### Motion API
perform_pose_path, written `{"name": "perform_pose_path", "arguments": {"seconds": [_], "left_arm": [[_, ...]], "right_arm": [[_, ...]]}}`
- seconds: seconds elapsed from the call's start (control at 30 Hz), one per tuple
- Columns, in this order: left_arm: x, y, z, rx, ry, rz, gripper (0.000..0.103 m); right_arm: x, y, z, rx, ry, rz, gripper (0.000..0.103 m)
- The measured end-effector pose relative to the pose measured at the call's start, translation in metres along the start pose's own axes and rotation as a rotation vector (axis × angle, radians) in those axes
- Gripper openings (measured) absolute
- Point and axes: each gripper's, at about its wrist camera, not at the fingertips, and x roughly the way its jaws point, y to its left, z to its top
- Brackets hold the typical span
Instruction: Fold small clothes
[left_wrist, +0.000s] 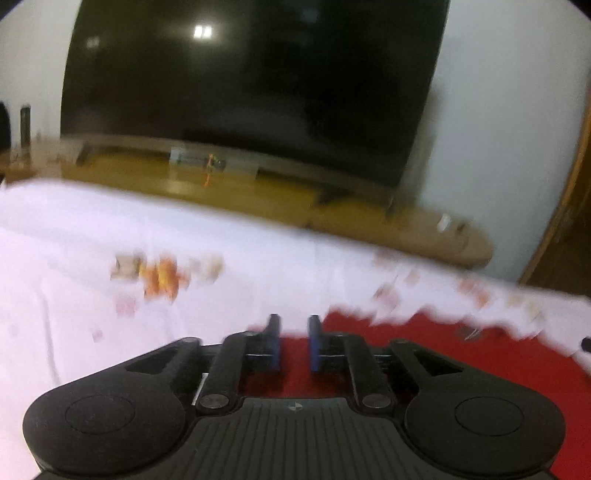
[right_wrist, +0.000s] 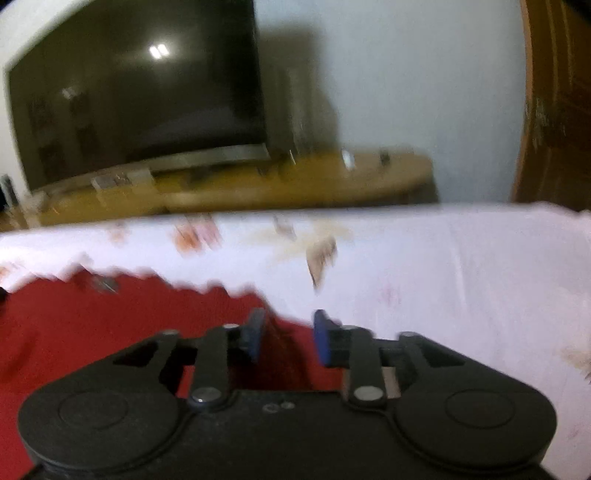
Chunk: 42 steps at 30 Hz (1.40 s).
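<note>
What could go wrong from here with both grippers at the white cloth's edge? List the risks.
1. Both the left gripper and the right gripper show open jaws with nothing clamped, so the white printed cloth may settle unevenly.
2. Its scalloped edge lies wavy over the red surface; a regrasp could miss it or pinch only part.
3. Both views are blurred, so aiming is uncertain.

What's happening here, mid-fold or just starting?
A person holds two grippers over a white printed garment spread across a red surface, with a television on a wooden stand behind. The left gripper and right gripper both hover at the garment's near edge, jaws apart with nothing pinched between them. The pictures are blurred, so fold progress is unclear.
</note>
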Motion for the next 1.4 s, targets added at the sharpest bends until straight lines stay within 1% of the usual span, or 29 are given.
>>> {"name": "perform_pose_path", "arguments": {"seconds": [0.03, 0.07, 0.1, 0.13, 0.17, 0.2, 0.23, 0.27, 0.3, 0.37, 0.4, 0.47, 0.53, 0.57, 0.63, 0.67, 0.73, 0.77, 0.83, 0.9, 0.97, 1.03, 1.07, 1.13, 1.17, 1.23, 1.3, 1.37, 1.4], "left_arm": [[-0.005, -0.008, 0.002, 0.0, -0.008, -0.044, 0.038], [-0.004, -0.025, 0.003, 0.034, 0.003, -0.11, 0.04], [0.0, -0.043, 0.002, 0.077, 0.016, -0.151, 0.041], [0.005, -0.063, -0.001, 0.121, 0.037, -0.195, 0.042], [0.011, -0.079, -0.005, 0.161, 0.068, -0.244, 0.043], [0.017, -0.094, -0.011, 0.2, 0.091, -0.264, 0.045], [0.025, -0.101, -0.018, 0.225, 0.116, -0.252, 0.054], [0.034, -0.103, -0.027, 0.246, 0.156, -0.225, 0.057], [0.039, -0.099, -0.034, 0.269, 0.175, -0.177, 0.058], [0.035, -0.075, -0.036, 0.262, 0.156, -0.16, 0.058], [0.031, -0.058, -0.032, 0.254, 0.156, -0.108, 0.058], [0.024, -0.034, -0.031, 0.289, 0.141, -0.041, 0.057], [0.02, -0.014, -0.027, 0.251, 0.152, -0.074, 0.057], [0.021, -0.016, -0.027, 0.277, 0.151, -0.057, 0.058], [0.024, -0.022, -0.029, 0.31, 0.145, -0.034, 0.06], [0.022, -0.024, -0.029, 0.318, 0.141, -0.03, 0.06], [0.009, -0.023, -0.025, 0.265, 0.111, -0.021, 0.06], [-0.006, -0.026, -0.022, 0.25, 0.071, -0.032, 0.06], [-0.036, -0.04, -0.02, 0.255, 0.016, -0.097, 0.06], [-0.043, -0.07, -0.028, 0.283, 0.032, -0.175, 0.06], [-0.037, -0.098, -0.041, 0.324, 0.082, -0.193, 0.06], [-0.029, -0.11, -0.056, 0.331, 0.134, -0.179, 0.06], [-0.026, -0.109, -0.063, 0.345, 0.161, -0.147, 0.06], [-0.034, -0.09, -0.071, 0.333, 0.132, -0.135, 0.066], [-0.038, -0.079, -0.071, 0.321, 0.132, -0.118, 0.066], [-0.052, -0.048, -0.069, 0.304, 0.12, -0.081, 0.066], [-0.061, -0.023, -0.068, 0.276, 0.122, -0.081, 0.066], [-0.061, -0.016, -0.066, 0.289, 0.131, -0.04, 0.069], [-0.061, -0.015, -0.062, 0.265, 0.141, -0.041, 0.069]], "right_arm": [[-0.011, 0.005, 0.003, -0.011, -0.031, 0.049, 0.039], [-0.017, 0.013, 0.006, -0.018, -0.03, 0.111, 0.04], [-0.016, 0.027, 0.01, -0.038, -0.004, 0.182, 0.04], [-0.011, 0.044, 0.01, -0.069, 0.018, 0.227, 0.045], [-0.003, 0.063, 0.01, -0.105, 0.039, 0.25, 0.049], [0.006, 0.076, 0.009, -0.113, 0.066, 0.259, 0.055], [0.019, 0.087, 0.007, -0.103, 0.11, 0.27, 0.056], [0.03, 0.094, 0.004, -0.094, 0.144, 0.274, 0.056], [0.038, 0.098, -0.001, -0.099, 0.169, 0.268, 0.056], [0.041, 0.098, -0.011, -0.195, 0.173, 0.223, 0.061], [0.038, 0.089, -0.013, -0.218, 0.162, 0.214, 0.065], [0.024, 0.054, -0.017, -0.196, 0.155, 0.178, 0.063], [0.012, 0.015, -0.019, -0.146, 0.148, 0.147, 0.062], [0.01, 0.004, -0.022, -0.15, 0.152, 0.119, 0.062], [0.008, -0.004, -0.023, -0.13, 0.149, 0.149, 0.062], [0.009, 0.003, -0.022, -0.151, 0.15, 0.135, 0.062], [0.002, 0.014, -0.017, -0.157, 0.136, 0.105, 0.056], [-0.007, 0.018, -0.013, -0.14, 0.112, 0.101, 0.056], [-0.03, 0.034, -0.01, -0.127, 0.046, 0.142, 0.059], [-0.04, 0.054, -0.013, -0.145, 0.048, 0.219, 0.059], [-0.033, 0.087, -0.024, -0.189, 0.076, 0.276, 0.059], [-0.023, 0.113, -0.032, -0.231, 0.105, 0.303, 0.059], [-0.02, 0.121, -0.037, -0.253, 0.118, 0.306, 0.06], [-0.018, 0.124, -0.048, -0.314, 0.124, 0.285, 0.061], [-0.02, 0.115, -0.05, -0.333, 0.114, 0.268, 0.061], [-0.024, 0.084, -0.049, -0.29, 0.122, 0.222, 0.061], [-0.036, 0.042, -0.05, -0.238, 0.123, 0.174, 0.06], [-0.047, 0.011, -0.054, -0.204, 0.13, 0.162, 0.06], [-0.049, 0.006, -0.054, -0.193, 0.138, 0.146, 0.061]]}}
